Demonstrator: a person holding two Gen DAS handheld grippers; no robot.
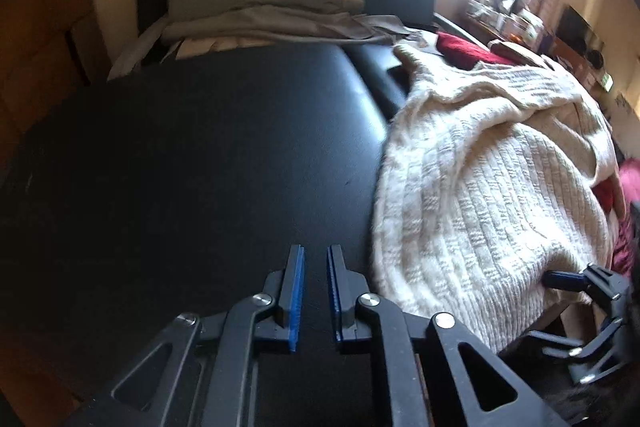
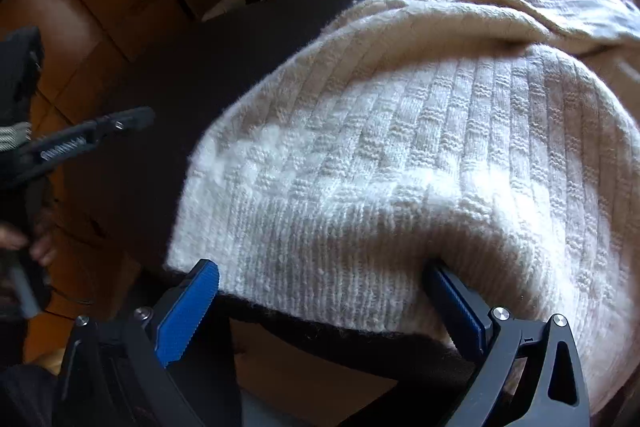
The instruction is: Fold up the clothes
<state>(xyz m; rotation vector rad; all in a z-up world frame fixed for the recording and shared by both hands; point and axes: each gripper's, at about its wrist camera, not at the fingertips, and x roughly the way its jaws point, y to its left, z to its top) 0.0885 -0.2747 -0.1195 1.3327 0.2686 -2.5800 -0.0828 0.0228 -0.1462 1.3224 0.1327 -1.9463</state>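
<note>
No readable writing shows. A cream ribbed-knit sweater [image 1: 488,195] lies rumpled on the smooth black table's [image 1: 200,167] right side. The left gripper [image 1: 315,291] hovers empty, jaws narrowly parted; the right gripper [image 2: 324,307] gapes wide at the sweater's near hem.

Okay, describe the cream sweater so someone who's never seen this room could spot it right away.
Find the black padded table. The cream sweater lies heaped on its right side, hanging over the near edge. Its chunky ribbed knit and pale colour set it apart from the red garment behind and the flat grey cloth beyond.

Sweater [image 1: 480,187] lies on bench [image 1: 200,167], right of left tongs [image 1: 315,291].
</note>
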